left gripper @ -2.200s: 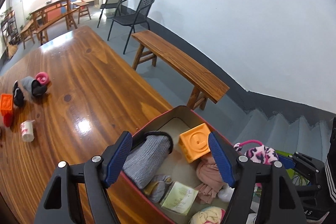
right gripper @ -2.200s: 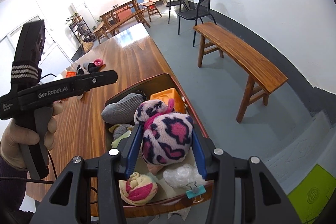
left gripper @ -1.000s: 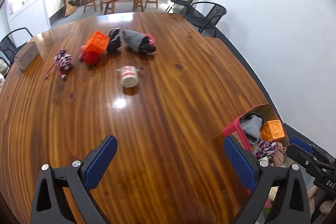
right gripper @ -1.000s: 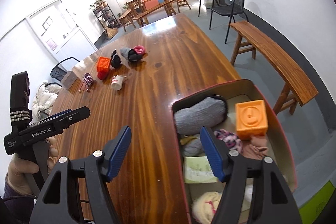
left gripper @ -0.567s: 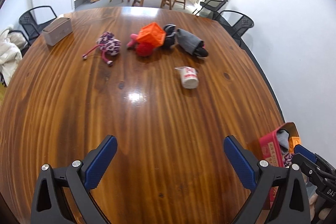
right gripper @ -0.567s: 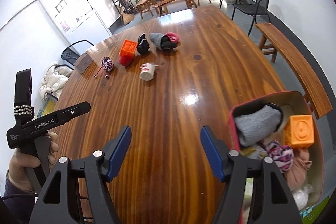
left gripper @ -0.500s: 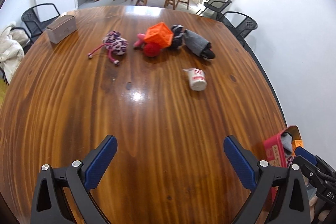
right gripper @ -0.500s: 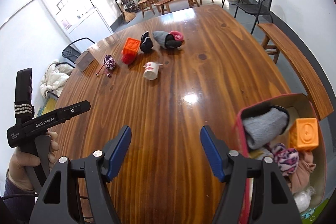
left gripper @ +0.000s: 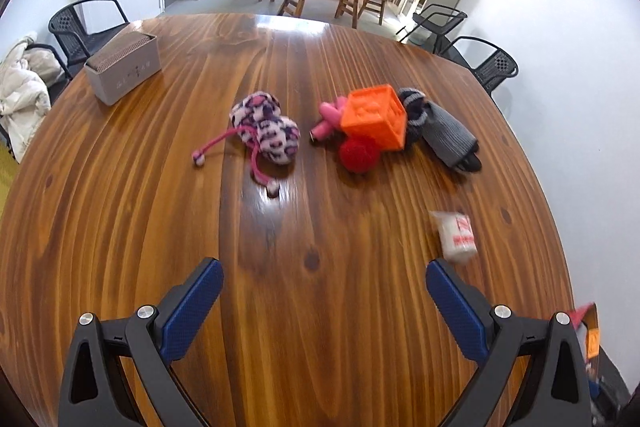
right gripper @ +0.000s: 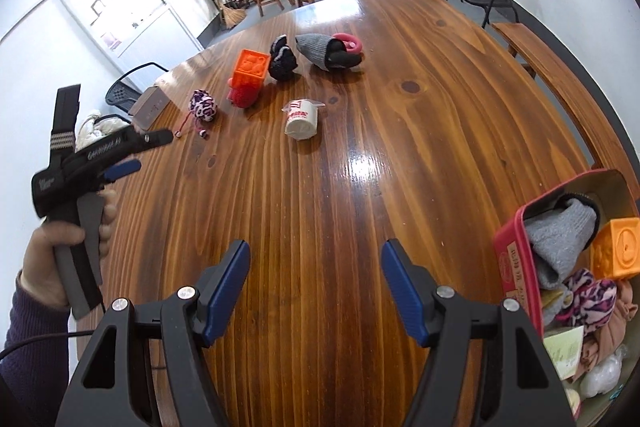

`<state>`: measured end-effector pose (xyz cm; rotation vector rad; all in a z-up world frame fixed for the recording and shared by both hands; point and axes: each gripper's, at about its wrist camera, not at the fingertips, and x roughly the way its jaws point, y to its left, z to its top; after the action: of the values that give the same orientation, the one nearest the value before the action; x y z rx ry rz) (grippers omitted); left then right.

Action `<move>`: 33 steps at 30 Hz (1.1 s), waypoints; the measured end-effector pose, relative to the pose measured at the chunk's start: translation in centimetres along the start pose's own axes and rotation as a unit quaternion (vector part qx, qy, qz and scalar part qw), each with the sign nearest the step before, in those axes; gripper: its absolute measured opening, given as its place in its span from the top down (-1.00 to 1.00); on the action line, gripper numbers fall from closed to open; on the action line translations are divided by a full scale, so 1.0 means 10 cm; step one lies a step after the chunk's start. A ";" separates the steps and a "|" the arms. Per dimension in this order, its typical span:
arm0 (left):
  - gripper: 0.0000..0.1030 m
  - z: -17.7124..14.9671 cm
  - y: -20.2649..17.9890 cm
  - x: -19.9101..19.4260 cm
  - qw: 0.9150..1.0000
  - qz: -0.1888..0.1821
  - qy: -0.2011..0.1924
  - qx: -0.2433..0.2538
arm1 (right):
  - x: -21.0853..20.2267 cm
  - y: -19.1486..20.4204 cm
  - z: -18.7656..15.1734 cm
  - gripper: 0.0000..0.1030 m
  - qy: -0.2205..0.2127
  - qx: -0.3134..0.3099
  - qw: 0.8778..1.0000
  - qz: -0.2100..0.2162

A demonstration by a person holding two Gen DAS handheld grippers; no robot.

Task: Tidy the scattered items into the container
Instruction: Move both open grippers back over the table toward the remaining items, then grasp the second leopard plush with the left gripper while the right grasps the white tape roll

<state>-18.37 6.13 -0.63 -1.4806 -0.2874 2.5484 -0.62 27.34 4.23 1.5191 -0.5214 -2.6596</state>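
Left gripper point(left gripper: 322, 277): jaws wide and empty; it has swung off the container and now faces the scattered pile across the table point(left gripper: 120, 219).
Plush pouch point(left gripper: 266, 127): leopard-print, pink cords trailing; at 12 o'clock from the left gripper, nearest of the far pile; its twin already lies in the container.
Orange cube point(left gripper: 376, 115): at 1 o'clock, touching a red ball point(left gripper: 358, 155) and what looks like a pink clip point(left gripper: 330, 117), though blur makes that uncertain.
Grey sock roll point(left gripper: 446, 135): just right of the cube, dark items tucked beside it.
White packet point(left gripper: 456, 237): at 2 o'clock, alone, closest to the left gripper's right finger.
Right gripper point(right gripper: 316, 267): jaws wide, nothing held; its plush load has been dropped.
Container point(right gripper: 516, 259): at 3 o'clock from the right gripper, at the table's edge, already holding sock, cube, plush, cloth.
Meaning: one drop-off done; probably the next fetch begins, several items left.
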 end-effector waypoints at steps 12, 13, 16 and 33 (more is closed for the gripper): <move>-1.00 0.83 0.27 0.79 0.999 0.030 0.001 -0.027 | 0.21 -0.14 0.01 -0.40 0.018 0.058 0.998 -0.034; -1.00 0.85 0.30 0.83 0.999 0.031 0.003 -0.033 | 0.24 -0.14 0.02 -0.40 0.020 0.059 0.997 -0.035; -0.99 0.91 0.36 0.97 0.998 0.034 0.006 -0.050 | 0.32 -0.12 0.07 -0.40 0.026 0.058 0.997 -0.035; -0.97 1.09 0.46 1.46 0.997 0.064 0.010 -0.035 | 0.63 0.16 0.37 -0.40 0.028 0.023 0.999 -0.026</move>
<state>-35.20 4.55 -8.69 -1.5985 -0.2908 2.6448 -7.25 25.57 1.18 1.6361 -0.5493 -2.6529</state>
